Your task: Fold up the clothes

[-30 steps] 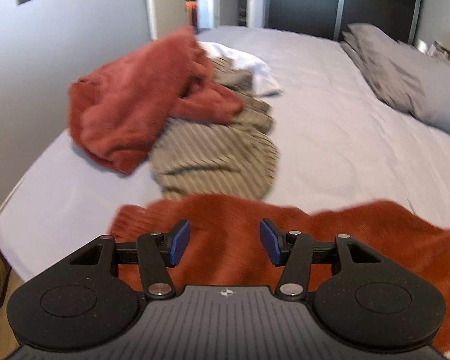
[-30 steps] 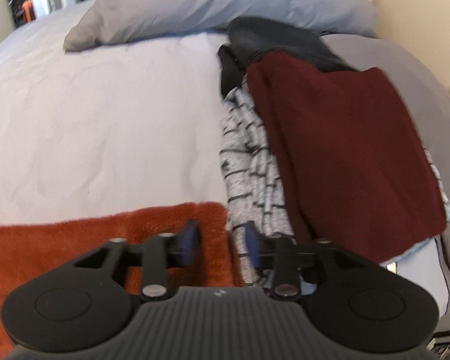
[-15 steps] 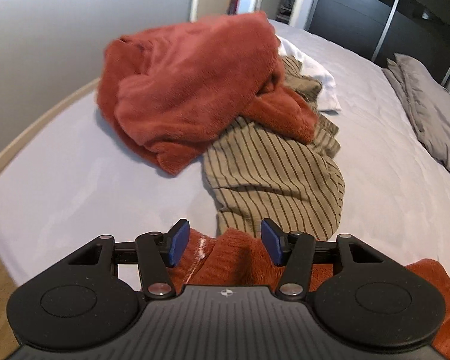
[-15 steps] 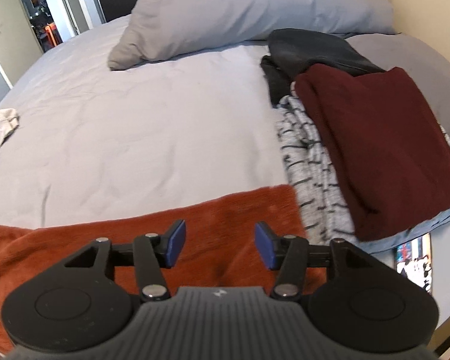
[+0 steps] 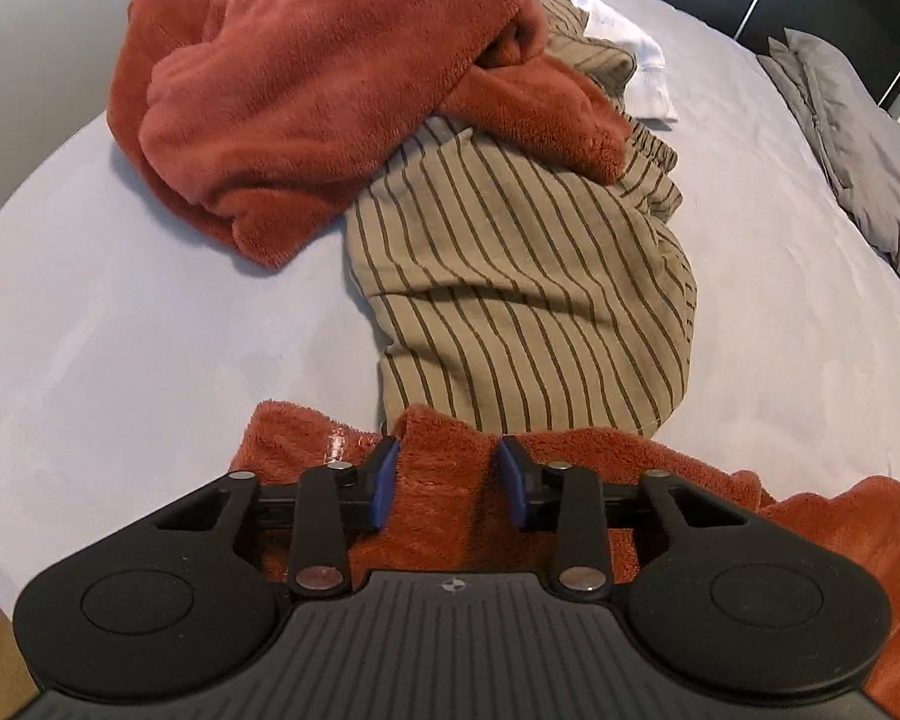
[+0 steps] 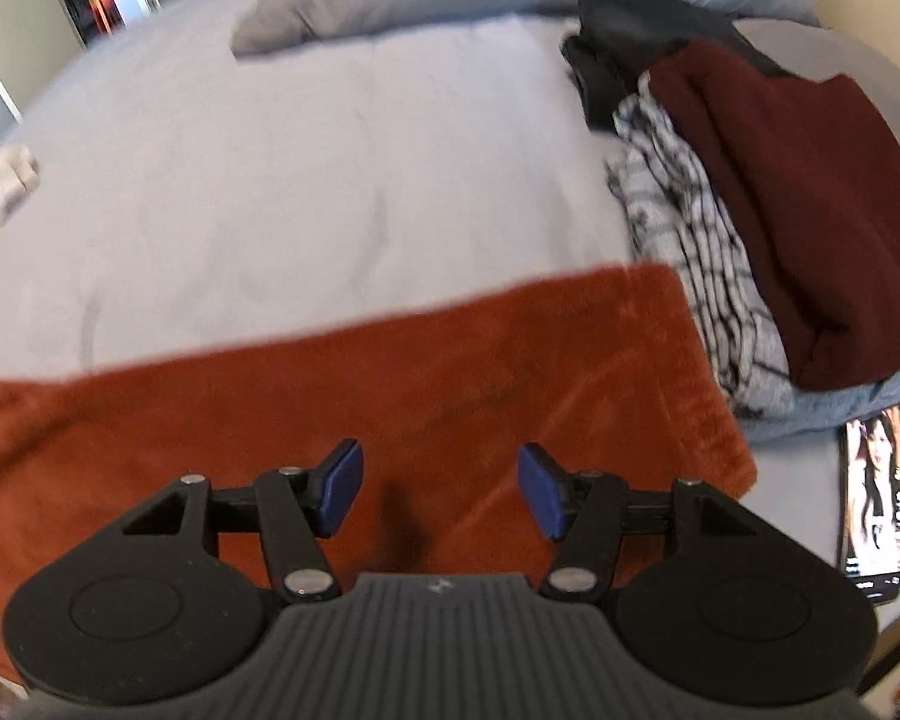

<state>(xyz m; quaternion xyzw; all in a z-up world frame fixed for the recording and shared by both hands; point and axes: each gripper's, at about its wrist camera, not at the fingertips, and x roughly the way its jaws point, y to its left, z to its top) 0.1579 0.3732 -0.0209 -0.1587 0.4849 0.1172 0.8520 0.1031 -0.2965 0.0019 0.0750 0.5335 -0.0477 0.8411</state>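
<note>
**Left gripper closes on the rust fleece's corner; right hangs open over its far end**

A rust-orange fleece garment lies spread along the near edge of a bed covered in a pale lilac sheet. The left gripper points steeply down at one bunched end of it; its jaws are closing, with a raised fold of the fleece between the blue pads, which sit against the fold's sides. The right gripper hovers above the other, flat end of that garment, its jaws opening, with nothing pinched between them.

Beyond the left gripper lie a tan striped garment and, partly on top of it, a heap of salmon-red fleece. By the right gripper sits a stack of folded clothes, a maroon piece on top, with a phone just beside it.
</note>
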